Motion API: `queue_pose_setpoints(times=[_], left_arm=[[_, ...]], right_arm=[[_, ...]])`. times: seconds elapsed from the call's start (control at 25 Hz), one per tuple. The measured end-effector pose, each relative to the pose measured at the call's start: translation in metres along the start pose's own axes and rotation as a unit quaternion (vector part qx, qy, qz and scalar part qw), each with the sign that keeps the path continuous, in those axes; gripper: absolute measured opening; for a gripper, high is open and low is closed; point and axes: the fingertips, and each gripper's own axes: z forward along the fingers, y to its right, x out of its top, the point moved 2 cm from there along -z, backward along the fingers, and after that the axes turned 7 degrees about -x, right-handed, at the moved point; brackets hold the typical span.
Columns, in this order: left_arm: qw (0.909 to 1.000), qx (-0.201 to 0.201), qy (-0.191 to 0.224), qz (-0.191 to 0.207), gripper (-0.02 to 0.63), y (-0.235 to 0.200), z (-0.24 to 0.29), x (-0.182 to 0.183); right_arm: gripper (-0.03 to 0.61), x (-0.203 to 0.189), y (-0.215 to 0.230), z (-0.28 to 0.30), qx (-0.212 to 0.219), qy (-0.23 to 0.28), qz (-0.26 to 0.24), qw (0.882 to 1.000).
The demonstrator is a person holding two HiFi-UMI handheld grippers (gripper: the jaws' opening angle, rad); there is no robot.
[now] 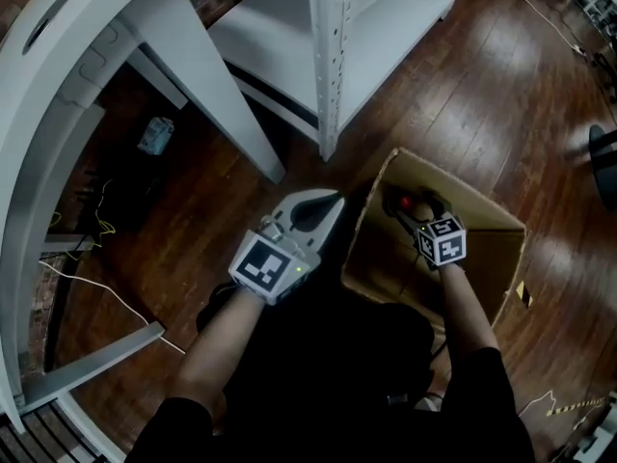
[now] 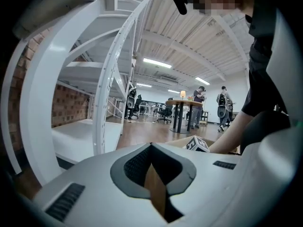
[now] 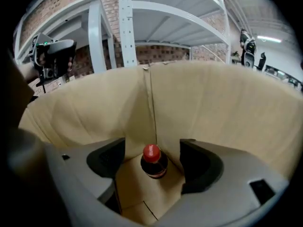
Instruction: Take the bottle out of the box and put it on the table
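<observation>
Right hand-held gripper [image 1: 413, 208]: jaws spread wide, nothing pinched; it is tilted down into the open box, its dark pads standing at 9 and 3 o'clock of the bottle without touching it.
Right hand-held gripper, own view [image 3: 152, 151]: the bottle shows in the gap between the pads, deeper in the box than the tips.
Left hand-held gripper [image 1: 333, 205]: jaws pressed together on the brown cardboard edge of the box; it is held level at 9 o'clock of the box.
Left hand-held gripper, own view [image 2: 151, 148]: a thin strip of cardboard is pinched between the closed pads.
Bottle [image 3: 154, 165]: upright on the box bottom, dark body with a red cap [image 3: 151, 152], close to the inner corner where two walls meet, at 12 o'clock of the right jaws.
Bottle, head view [image 1: 408, 202]: only the red top shows, toward the box's 11 o'clock corner.
Box [image 1: 482, 210]: open-topped brown cardboard, standing on the floor at 3 o'clock of the left hand-held gripper.
Box walls [image 3: 213, 108]: plain tan, rising all round the right jaws.
Floor [image 1: 482, 95]: dark wooden boards.
Shelf frame [image 1: 333, 46]: white metal, at 12 o'clock of the box, standing apart from it.
Marker cube [image 1: 442, 241]: on the right hand-held gripper, just above the box opening.
</observation>
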Motion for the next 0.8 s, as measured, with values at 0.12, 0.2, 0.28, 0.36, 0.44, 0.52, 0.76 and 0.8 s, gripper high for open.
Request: queue_pose_setpoints(times=[0.12,0.2,0.28,0.36,0.44,0.52,0.76,0.8], left_arm=[[0.9999,-0.012,-0.004,-0.003,0.003,0.002,0.02,-0.005],[0.9997,-0.024,-0.007,0.001,0.003,0.009,0.029,-0.008],[0.9994,-0.031,-0.014,-0.001,0.003,0.014,0.032,-0.012],[0.9992,-0.032,-0.024,-0.004,0.003,0.016,0.032,-0.017],[0.999,-0.03,-0.033,-0.009,0.003,0.015,0.031,-0.024],[0.9987,-0.026,-0.041,-0.016,0.003,0.014,0.031,-0.03],[0.9978,-0.019,-0.06,-0.019,0.003,0.014,0.028,-0.044],[0.9978,-0.018,-0.06,-0.022,0.003,0.014,0.027,-0.045]], right_arm=[[0.373,-0.015,0.0,0.023,-0.004,0.0,0.029,1.0],[0.373,-0.025,-0.003,0.034,0.004,0.002,0.045,0.999],[0.437,-0.036,-0.006,0.047,0.016,-0.004,0.063,0.998],[0.439,-0.046,-0.008,0.059,0.024,-0.008,0.077,0.997],[0.439,-0.053,-0.006,0.069,0.024,-0.009,0.077,0.997],[0.439,-0.059,-0.002,0.077,0.022,-0.01,0.065,0.998],[0.437,-0.066,-0.006,0.097,0.024,-0.014,0.059,0.998],[0.437,-0.063,-0.009,0.099,0.028,-0.012,0.062,0.998]])
